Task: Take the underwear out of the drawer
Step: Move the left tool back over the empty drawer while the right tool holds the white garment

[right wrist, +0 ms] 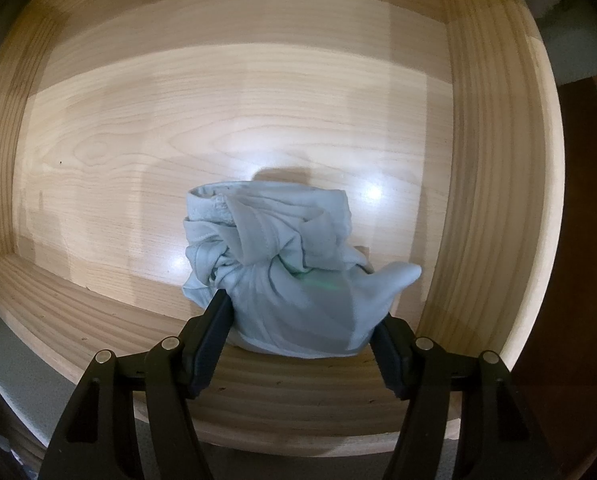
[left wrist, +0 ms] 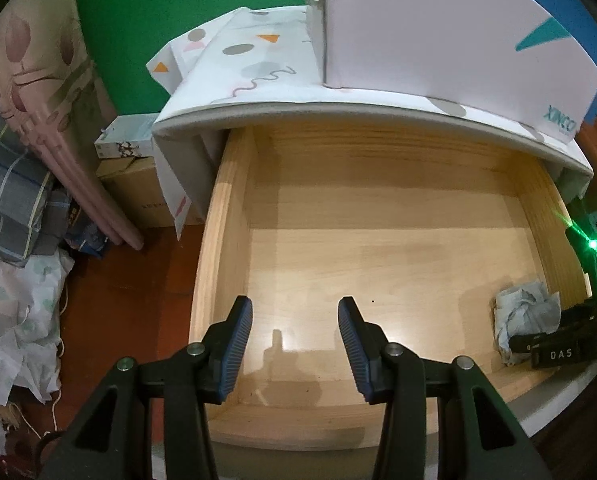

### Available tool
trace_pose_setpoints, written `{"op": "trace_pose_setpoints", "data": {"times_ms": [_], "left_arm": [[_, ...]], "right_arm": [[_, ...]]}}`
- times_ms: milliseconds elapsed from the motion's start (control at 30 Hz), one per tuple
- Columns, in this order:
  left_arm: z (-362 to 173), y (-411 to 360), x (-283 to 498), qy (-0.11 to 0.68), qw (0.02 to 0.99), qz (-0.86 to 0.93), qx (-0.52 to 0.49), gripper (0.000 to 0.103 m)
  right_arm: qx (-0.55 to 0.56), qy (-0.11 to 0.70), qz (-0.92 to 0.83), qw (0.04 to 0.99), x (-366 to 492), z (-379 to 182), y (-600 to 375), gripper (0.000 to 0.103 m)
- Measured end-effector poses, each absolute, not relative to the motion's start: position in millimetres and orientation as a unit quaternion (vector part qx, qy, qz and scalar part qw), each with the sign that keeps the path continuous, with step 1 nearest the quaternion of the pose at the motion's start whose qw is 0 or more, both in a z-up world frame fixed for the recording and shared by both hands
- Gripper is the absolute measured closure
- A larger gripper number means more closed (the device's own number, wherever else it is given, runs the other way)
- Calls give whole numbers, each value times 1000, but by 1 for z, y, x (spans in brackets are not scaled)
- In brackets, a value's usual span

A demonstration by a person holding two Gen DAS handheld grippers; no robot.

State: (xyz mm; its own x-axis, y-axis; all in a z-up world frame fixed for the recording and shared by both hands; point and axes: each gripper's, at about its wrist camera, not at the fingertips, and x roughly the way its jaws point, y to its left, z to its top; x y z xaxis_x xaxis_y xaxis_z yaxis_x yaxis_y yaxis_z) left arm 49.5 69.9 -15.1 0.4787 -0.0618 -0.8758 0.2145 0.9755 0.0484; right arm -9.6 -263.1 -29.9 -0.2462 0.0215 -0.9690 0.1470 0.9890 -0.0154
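My left gripper (left wrist: 295, 344) tips steeply down over the pulled-out wooden drawer (left wrist: 234, 216), its two blue-padded fingers (left wrist: 238, 350) rising from the bottom centre of the left wrist view. The jaws stand partly spread with only bare drawer floor between them; they hold and touch nothing. Left of the drawer, a stack of folded bedding (left wrist: 14, 184) fills the frame's left edge, and cardboard boxes (left wrist: 138, 184) sit on the red floor (left wrist: 138, 280) beside the white cabinet (left wrist: 298, 110) that the drawer slides out of.

At the lower right of that same view, the pale blue underwear (left wrist: 524, 316) lies crumpled in the drawer's near right corner, with my right gripper (left wrist: 554, 350) seen there only as black parts just beside it.

In the right wrist view, my right gripper (right wrist: 302, 330) points almost straight down into the drawer (right wrist: 98, 320). The underwear (right wrist: 282, 256) sits low and centre, a bunched heap rather than a flat piece; a loose flap sticks out toward the lower right, near the drawer's right wall. The jaws are about half spread and pinch the near end of the heap, one finger (right wrist: 214, 328) on either side of the cloth.
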Motion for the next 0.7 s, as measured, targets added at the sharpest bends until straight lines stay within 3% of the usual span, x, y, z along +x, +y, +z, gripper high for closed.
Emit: {"op": "trace_pose_setpoints", "data": {"times_ms": [700], "left_arm": [[-26, 71, 52, 504, 857, -59, 89, 57]], "right_arm": [[47, 772, -59, 632, -19, -18, -254, 47]]}}
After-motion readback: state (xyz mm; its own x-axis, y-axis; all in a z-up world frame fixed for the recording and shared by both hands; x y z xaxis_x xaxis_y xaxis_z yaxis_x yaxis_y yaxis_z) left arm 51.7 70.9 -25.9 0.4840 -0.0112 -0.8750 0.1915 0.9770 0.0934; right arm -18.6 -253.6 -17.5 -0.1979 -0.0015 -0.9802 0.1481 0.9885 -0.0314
